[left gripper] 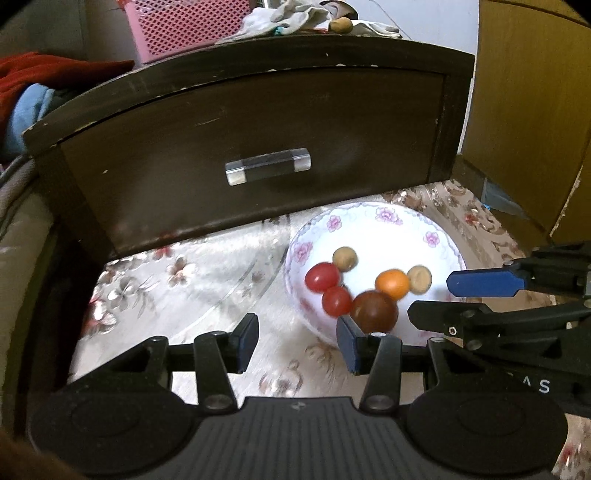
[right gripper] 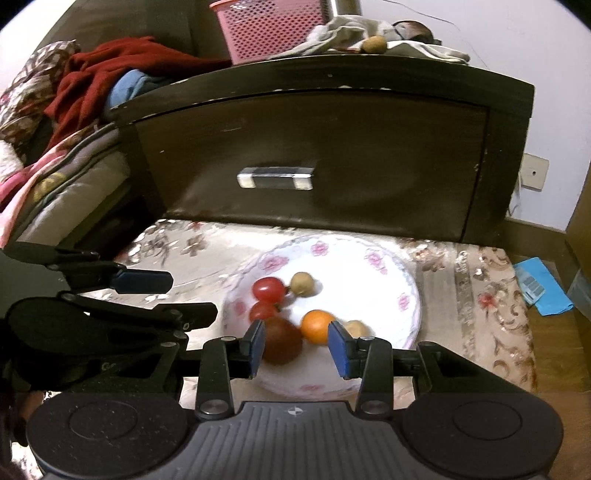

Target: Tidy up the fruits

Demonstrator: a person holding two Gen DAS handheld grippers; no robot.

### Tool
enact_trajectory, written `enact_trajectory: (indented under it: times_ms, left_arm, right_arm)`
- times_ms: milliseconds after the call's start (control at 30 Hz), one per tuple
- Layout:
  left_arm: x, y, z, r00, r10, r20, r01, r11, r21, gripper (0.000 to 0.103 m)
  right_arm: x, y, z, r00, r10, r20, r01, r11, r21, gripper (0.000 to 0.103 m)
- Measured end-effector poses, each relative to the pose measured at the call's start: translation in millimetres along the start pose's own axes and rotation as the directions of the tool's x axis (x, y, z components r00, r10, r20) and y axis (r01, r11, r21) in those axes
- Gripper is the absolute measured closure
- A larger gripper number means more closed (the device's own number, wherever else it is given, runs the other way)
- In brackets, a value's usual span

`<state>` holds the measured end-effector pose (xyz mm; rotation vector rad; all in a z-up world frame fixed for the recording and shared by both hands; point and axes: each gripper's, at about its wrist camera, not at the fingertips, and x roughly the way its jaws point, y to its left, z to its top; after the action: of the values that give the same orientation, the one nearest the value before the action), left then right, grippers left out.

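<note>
A white floral bowl (left gripper: 436, 236) (right gripper: 388, 258) sits on a floral tablecloth and holds two red tomatoes (left gripper: 322, 277) (right gripper: 269, 288), a dark red fruit (left gripper: 373, 311) (right gripper: 282, 341), an orange fruit (left gripper: 392, 284) (right gripper: 317, 326) and two tan round fruits (left gripper: 345, 258) (right gripper: 302, 283). My left gripper (left gripper: 299, 341) is open and empty, just left of the bowl's near rim. My right gripper (right gripper: 297, 349) is open and empty above the bowl's near side, fingers either side of the dark and orange fruits. It shows at the right in the left wrist view (left gripper: 436, 297).
A dark wooden drawer front with a clear handle (left gripper: 267, 170) (right gripper: 275, 178) stands right behind the bowl. On its top lie a pink basket (right gripper: 269, 27), cloths and one more tan fruit (left gripper: 340, 25) (right gripper: 373, 44). Bedding lies left, a wooden cabinet (left gripper: 532, 110) right.
</note>
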<state>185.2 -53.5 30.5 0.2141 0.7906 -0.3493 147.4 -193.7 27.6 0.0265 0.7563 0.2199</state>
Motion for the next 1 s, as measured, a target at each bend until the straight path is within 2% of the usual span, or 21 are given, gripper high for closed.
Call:
enact_trajectory:
  times_ms: [233, 400, 467, 633, 1000]
  left_arm:
    - [-20.2, 17.9, -29.1, 1.0, 0.016, -0.021, -0.017, 0.999, -0.038, 0.048]
    - [-29.4, 29.8, -49.2, 0.998, 0.035, -0.05, -0.036, 0.999, -0.025, 0.048]
    - [-32.8, 36.4, -56.6, 0.998, 0.04, -0.057, -0.042, 0.999, -0.029, 0.043]
    - [-31.6, 51.6, -68.7, 0.997, 0.036, -0.073, -0.041, 0.997, -0.064, 0.042]
    - [-19.1, 76.2, -83.8, 0.99, -0.007, -0.14, -0.009, 0.993, -0.114, 0.042]
  right_arm:
    - [-9.3, 27.7, -11.8, 0.999, 0.045, -0.022, -0.045, 0.999, -0.025, 0.068]
    - [-7.1, 50.5, -19.8, 0.995, 0.078, -0.06, -0.081, 0.996, -0.044, 0.069]
    - [-6.0, 58.3, -23.1, 0.992, 0.094, -0.078, -0.099, 0.994, -0.054, 0.068]
    - [-1.0, 77.8, -31.4, 0.985, 0.127, -0.113, -0.137, 0.986, -0.092, 0.067]
    - [30.0, 105.9, -37.0, 0.969, 0.118, -0.219, -0.165, 0.963, -0.212, 0.067]
